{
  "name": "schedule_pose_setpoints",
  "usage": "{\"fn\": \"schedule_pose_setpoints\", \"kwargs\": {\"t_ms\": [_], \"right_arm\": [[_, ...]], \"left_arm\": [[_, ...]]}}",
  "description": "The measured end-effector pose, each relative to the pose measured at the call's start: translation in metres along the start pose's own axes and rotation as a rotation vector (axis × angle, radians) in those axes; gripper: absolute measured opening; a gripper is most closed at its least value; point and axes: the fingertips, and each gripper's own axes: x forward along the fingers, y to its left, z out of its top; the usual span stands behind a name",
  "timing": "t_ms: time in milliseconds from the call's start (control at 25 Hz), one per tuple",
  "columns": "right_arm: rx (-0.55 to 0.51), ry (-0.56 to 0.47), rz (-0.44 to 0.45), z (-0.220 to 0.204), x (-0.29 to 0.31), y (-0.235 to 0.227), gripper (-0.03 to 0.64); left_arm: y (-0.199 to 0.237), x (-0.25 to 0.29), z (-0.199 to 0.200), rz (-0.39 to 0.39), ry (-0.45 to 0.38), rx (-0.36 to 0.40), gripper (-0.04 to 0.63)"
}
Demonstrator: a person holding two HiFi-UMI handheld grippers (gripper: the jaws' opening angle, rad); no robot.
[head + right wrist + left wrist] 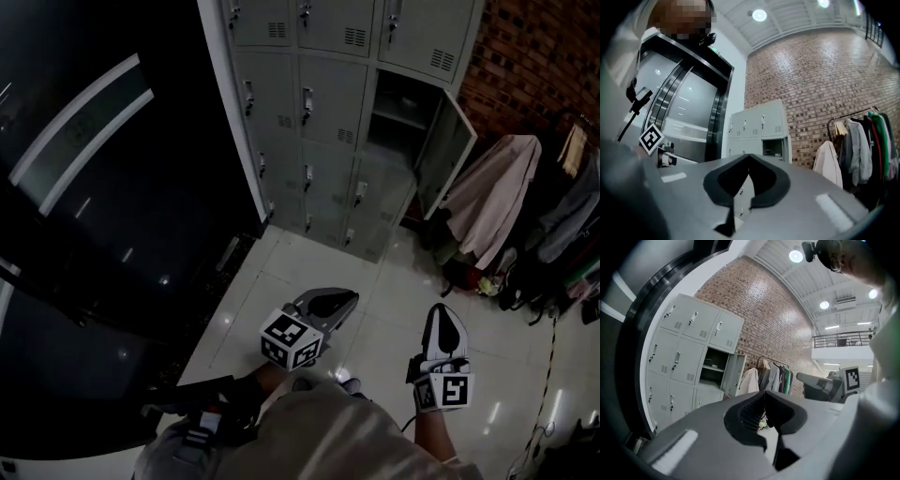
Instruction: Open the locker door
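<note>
A grey bank of lockers [319,112] stands against the wall ahead of me, well beyond reach. One compartment [403,108] in its right column is uncovered, and its door [442,150] hangs swung out to the right. The other doors are closed. My left gripper [347,300] is held low over the tiled floor, shut and empty. My right gripper [441,311] is beside it, also shut with nothing in it. The left gripper view has the lockers [689,352] and the swung-out door [733,376] past the closed jaws. In the right gripper view the lockers [759,126] stand far off.
A clothes rack with coats [497,197] stands right of the lockers, before a brick wall [534,56]. Bags and shoes [487,281] lie under it. A dark glass wall [94,187] runs along the left. Pale floor tiles [309,272] lie between me and the lockers.
</note>
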Motion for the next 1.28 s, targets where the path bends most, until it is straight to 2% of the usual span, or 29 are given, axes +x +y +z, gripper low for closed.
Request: {"fn": "schedule_pose_setpoints", "kwargs": {"t_ms": [240,520,640,1080,1280], "right_arm": [[0.051,0.012,0.022,0.009,-0.003,0.005,0.0],[0.042,-0.002,0.06,0.023,-0.003,0.027,0.0],[0.01,0.008,0.054,0.023,-0.009,0.031,0.0],[0.05,0.051,0.036,0.014,-0.022,0.043,0.0],[0.045,0.084,-0.006,0.005,-0.039,0.034,0.0]], "left_arm": [[-0.001,-0.007,0.012,0.027,-0.015,-0.015,0.181],[-0.003,-0.025,0.023,0.047,-0.043,-0.009,0.181],[-0.004,-0.035,0.022,0.049,-0.043,-0.019,0.181],[0.002,-0.057,0.014,0.073,-0.022,-0.053,0.181],[-0.007,-0.057,0.012,0.052,-0.018,-0.066,0.181]]}}
